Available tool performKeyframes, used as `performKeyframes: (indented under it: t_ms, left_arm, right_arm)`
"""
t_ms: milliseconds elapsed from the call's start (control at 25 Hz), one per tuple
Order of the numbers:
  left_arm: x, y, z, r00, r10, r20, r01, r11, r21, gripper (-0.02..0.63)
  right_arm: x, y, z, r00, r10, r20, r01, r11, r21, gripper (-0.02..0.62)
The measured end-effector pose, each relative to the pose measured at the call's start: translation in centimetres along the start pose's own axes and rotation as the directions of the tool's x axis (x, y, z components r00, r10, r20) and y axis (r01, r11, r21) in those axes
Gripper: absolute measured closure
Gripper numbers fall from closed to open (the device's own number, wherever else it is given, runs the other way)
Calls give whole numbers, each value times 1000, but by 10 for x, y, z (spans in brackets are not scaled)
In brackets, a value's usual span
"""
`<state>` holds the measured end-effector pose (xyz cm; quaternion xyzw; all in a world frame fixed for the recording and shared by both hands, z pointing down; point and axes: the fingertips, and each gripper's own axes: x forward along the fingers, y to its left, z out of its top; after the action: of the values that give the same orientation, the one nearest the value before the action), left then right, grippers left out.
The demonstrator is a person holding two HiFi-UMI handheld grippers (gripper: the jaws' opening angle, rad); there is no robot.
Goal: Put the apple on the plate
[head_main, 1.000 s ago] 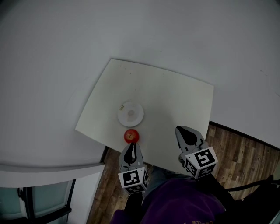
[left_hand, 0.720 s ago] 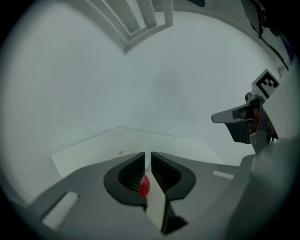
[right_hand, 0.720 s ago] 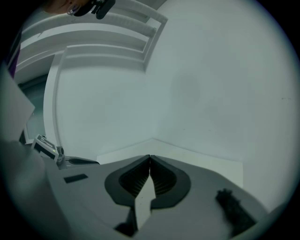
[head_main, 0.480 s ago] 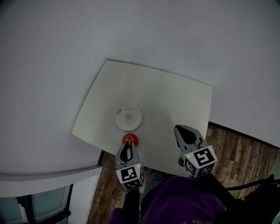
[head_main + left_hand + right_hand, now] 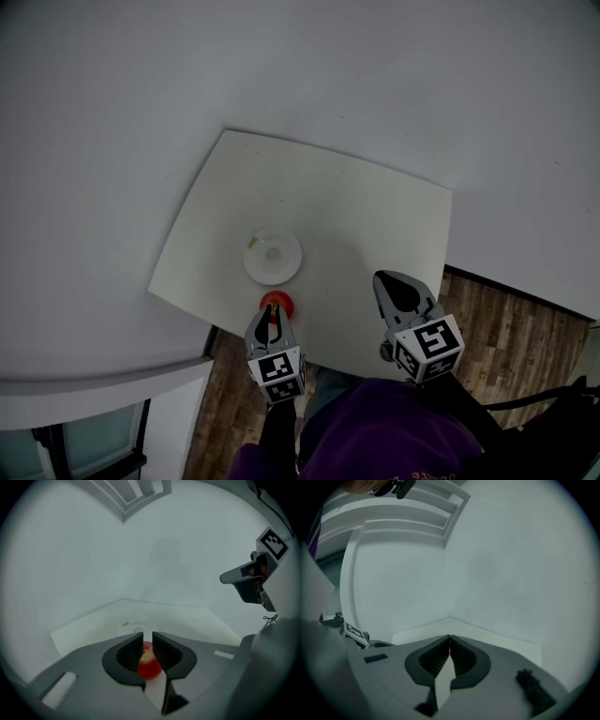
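A small red apple (image 5: 276, 301) rests near the front edge of the white table (image 5: 356, 206). Just beyond it sits a small white plate (image 5: 273, 257). My left gripper (image 5: 271, 317) hovers at the apple's near side, its tips overlapping the fruit. In the left gripper view the jaws of my left gripper (image 5: 147, 635) stand a narrow gap apart, and the apple (image 5: 150, 666) shows through that gap, with the plate (image 5: 132, 626) behind. My right gripper (image 5: 384, 279) is over the table's front right; in its own view my right gripper (image 5: 449, 638) has its jaws together, holding nothing.
A wooden floor (image 5: 506, 319) lies to the right of and below the table. A white ledge (image 5: 94, 366) runs along the lower left. The person's purple clothing (image 5: 375, 431) fills the bottom. White walls stand behind the table.
My left gripper has crept forward to the apple, so its tips now cover the near side of the fruit. The right gripper has hardly moved.
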<state>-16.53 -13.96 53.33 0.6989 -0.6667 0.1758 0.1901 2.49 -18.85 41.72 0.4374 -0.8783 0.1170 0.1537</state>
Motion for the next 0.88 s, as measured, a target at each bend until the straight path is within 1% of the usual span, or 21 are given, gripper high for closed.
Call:
performKeyframes:
  t_ms: [280, 880]
  left_arm:
    - [5, 2, -9, 999, 4, -39, -4, 1000, 2, 541]
    - [7, 4, -17, 998, 9, -66, -10, 1000, -5, 563]
  right_arm:
    - [1, -1, -1, 1000, -4, -8, 4, 1000, 9, 584]
    - [1, -2, -2, 1000, -8, -10, 8, 1000, 7, 584]
